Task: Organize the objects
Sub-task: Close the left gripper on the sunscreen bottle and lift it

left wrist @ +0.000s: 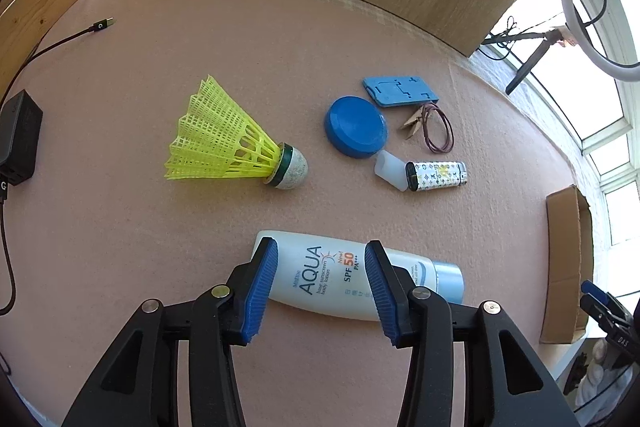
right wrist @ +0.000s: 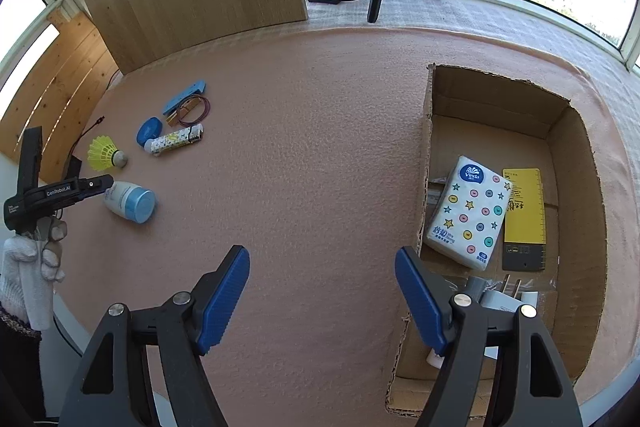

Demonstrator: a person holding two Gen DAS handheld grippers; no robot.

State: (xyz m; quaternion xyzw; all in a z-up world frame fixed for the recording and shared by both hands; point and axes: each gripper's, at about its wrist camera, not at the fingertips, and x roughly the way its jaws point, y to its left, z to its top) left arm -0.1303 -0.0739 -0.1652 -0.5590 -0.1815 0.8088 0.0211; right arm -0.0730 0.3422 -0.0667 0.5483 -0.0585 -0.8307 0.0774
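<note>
the left tongs [left wrist: 322, 287] straddle the sunscreen bottle [left wrist: 352, 277] lying on the pink surface [left wrist: 280, 67], part open and not gripping it; the right tongs [right wrist: 322, 297] gape empty beside the cardboard box [right wrist: 576, 211], likely its destination.

My left gripper [left wrist: 320, 287] and right gripper [right wrist: 322, 301] are alike: black angular linkage arms with round silver pivot screws, ending in ribbed blue pads [left wrist: 260, 291]. At the left edge of the right wrist view, my hand [right wrist: 36, 251] wears a white knit glove, and white "GenRobot.AI" lettering marks the black body above it.
</note>
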